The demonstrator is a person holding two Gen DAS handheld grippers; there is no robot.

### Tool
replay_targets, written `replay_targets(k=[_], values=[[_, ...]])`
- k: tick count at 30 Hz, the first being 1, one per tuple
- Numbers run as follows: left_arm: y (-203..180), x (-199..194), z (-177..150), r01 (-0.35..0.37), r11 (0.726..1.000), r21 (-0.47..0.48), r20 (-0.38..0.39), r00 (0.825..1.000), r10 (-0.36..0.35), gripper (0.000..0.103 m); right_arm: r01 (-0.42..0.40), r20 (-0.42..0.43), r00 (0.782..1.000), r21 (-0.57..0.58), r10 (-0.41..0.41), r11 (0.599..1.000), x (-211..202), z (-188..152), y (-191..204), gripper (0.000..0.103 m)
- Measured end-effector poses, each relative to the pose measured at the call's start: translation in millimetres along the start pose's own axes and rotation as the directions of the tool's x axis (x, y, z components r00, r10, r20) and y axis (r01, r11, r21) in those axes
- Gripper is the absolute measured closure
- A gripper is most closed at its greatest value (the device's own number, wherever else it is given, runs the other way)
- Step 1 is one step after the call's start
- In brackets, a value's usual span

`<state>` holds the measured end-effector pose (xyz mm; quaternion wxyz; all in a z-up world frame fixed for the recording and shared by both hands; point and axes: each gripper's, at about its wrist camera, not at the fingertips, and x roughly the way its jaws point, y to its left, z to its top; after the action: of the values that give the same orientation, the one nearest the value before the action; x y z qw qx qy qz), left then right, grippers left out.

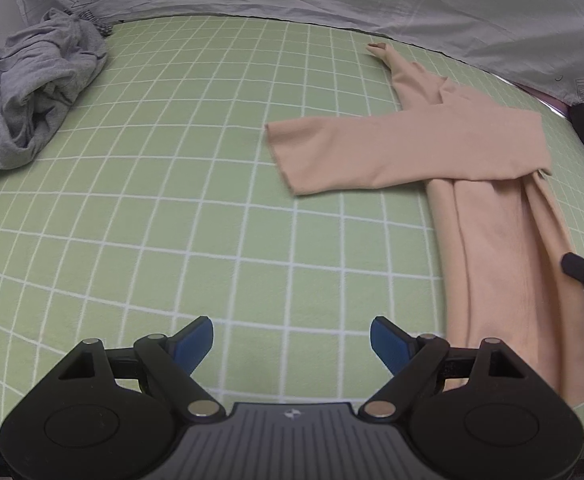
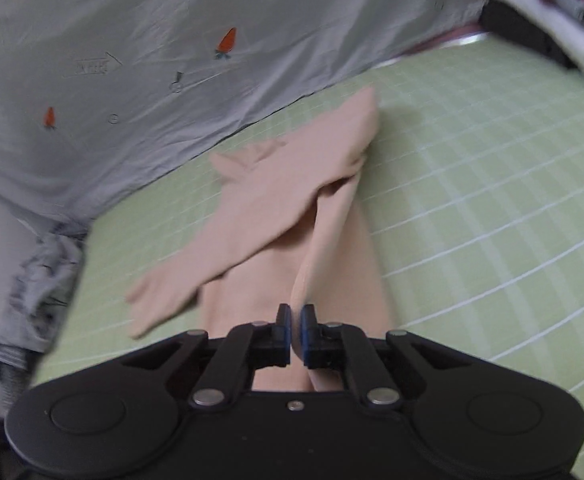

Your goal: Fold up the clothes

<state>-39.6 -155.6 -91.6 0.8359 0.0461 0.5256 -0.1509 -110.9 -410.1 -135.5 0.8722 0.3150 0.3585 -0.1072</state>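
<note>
Peach garment [image 2: 292,240] pinched in right gripper [image 2: 296,332]; left gripper [image 1: 292,344] gapes.

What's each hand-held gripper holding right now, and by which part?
Right hand-held gripper is shut on the peach top, pinching a raised fold along its near body edge. Left hand-held gripper is open, holding nothing.

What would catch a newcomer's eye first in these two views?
The peach long-sleeved top lies stretched over the green checked mat, one sleeve folded across it. The right tool is shut on its near edge, while the left tool hangs open. A crumpled grey garment sits far left.
</note>
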Motion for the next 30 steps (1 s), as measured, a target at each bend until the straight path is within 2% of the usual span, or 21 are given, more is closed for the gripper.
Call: replay_targets(k=[4, 6, 8, 10, 11, 13, 14, 15, 16, 19, 22, 30], values=[[18.8, -5.2, -6.5, -0.017, 1.0, -0.025, 0.001, 1.0, 0.017, 0.017, -0.047, -0.136, 0.989, 0.14, 0.066, 0.989, 33.1, -16.0, 1.8, 0.085], [27.0, -7.1, -9.6, -0.023, 0.999, -0.041, 0.0, 1.0, 0.023, 0.017, -0.051, -0.14, 0.987, 0.184, 0.078, 0.982, 37.8, -21.7, 1.2, 0.082], [33.7, -9.2, -11.5, -0.029, 0.998, -0.059, 0.001, 1.0, 0.029, 0.017, -0.042, -0.143, 0.987, 0.182, 0.069, 0.982, 34.9, -20.3, 7.7, 0.077], [39.2, -11.1, -12.4, -0.034, 0.996, -0.077, 0.004, 0.999, 0.035, 0.017, -0.039, -0.15, 0.987, 0.176, 0.066, 0.984, 30.6, -17.6, 17.5, 0.064], [41.6, -12.1, -12.5, -0.036, 0.996, -0.086, 0.007, 0.999, 0.037, 0.017, -0.051, -0.152, 0.986, 0.161, 0.076, 0.986, 27.9, -16.2, 24.5, 0.054], [43.3, -13.5, -12.0, -0.035, 0.995, -0.096, 0.012, 0.999, 0.036, 0.017, -0.083, -0.159, 0.982, 0.105, 0.099, 0.991, 23.8, -11.9, 41.6, 0.047], [43.1, -13.9, -11.7, -0.032, 0.995, -0.098, 0.015, 0.999, 0.034, 0.016, -0.092, -0.158, 0.982, 0.078, 0.104, 0.993, 21.8, -11.2, 49.9, 0.038], [42.3, -14.1, -11.5, -0.029, 0.995, -0.097, 0.017, 0.999, 0.031, 0.016, -0.1, -0.157, 0.982, 0.051, 0.107, 0.994, 20.0, -10.6, 57.8, 0.025], [41.1, -14.0, -11.2, -0.026, 0.995, -0.096, 0.019, 0.999, 0.028, 0.016, -0.109, -0.155, 0.982, 0.025, 0.111, 0.994, 18.1, -10.0, 65.7, 0.02], [37.4, -14.7, -11.8, -0.018, 0.996, -0.088, 0.023, 1.0, 0.021, 0.016, -0.159, -0.158, 0.975, -0.006, 0.156, 0.987, 16.4, -8.8, 81.5, 0.018], [35.3, -15.5, -11.7, -0.016, 0.996, -0.083, 0.028, 0.999, 0.019, 0.016, -0.135, -0.166, 0.978, -0.046, 0.125, 0.99, 15.6, -11.1, 87.2, 0.017], [30.1, -14.2, -6.5, -0.019, 0.996, -0.092, 0.03, 0.999, 0.022, 0.016, -0.118, -0.147, 0.982, 0.002, 0.117, 0.993, 11.8, -4.1, 68.6, 0.014]])
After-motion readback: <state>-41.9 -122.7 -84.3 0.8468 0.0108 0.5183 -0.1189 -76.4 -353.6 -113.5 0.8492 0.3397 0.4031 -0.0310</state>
